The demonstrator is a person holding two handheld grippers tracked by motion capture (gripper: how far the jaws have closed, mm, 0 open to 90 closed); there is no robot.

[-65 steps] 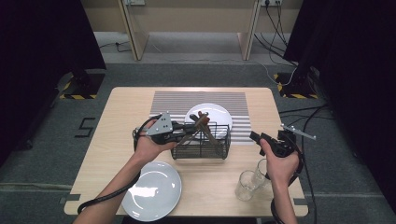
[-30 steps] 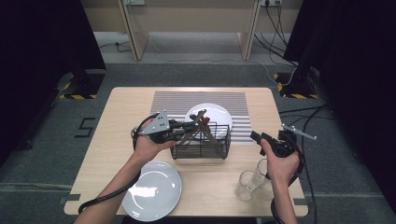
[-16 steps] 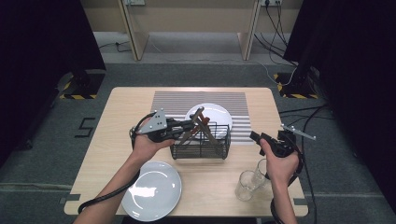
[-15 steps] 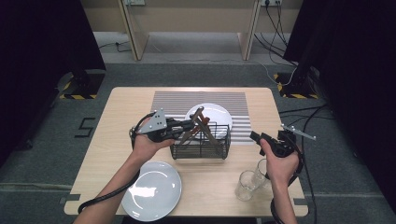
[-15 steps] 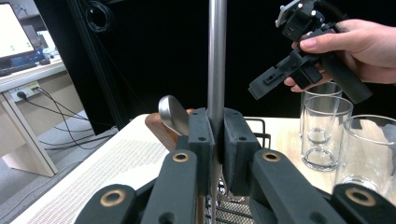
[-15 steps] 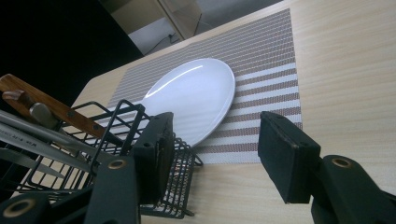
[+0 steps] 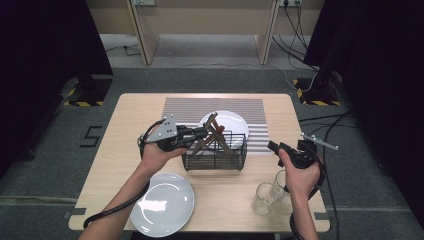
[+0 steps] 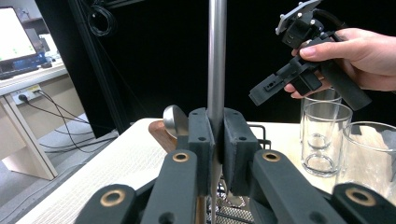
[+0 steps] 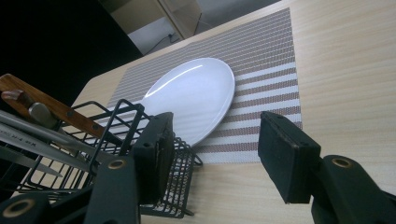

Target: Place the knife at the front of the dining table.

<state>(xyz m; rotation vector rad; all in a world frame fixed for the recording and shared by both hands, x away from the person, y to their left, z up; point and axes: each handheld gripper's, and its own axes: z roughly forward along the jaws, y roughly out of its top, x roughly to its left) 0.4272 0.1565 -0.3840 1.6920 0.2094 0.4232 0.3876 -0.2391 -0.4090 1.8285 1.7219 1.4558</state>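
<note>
Though your left claw (image 8: 215, 140) hides the lower end of the steel utensil handle (image 8: 216, 56), its pads are clamped on that shaft, which stands upright between them above the black wire cutlery basket (image 7: 215, 156) at mid-counter. What kind of utensil it is can't be made out. Your right claw (image 9: 212, 156) gapes wide, holding nothing, beside the glasses (image 7: 267, 195).

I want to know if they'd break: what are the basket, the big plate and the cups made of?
The basket looks like thin black-coated metal wire, an open grid. The plate looks like glossy white ceramic, though it could be plastic. The cups look like clear glass: you see through them.
</note>
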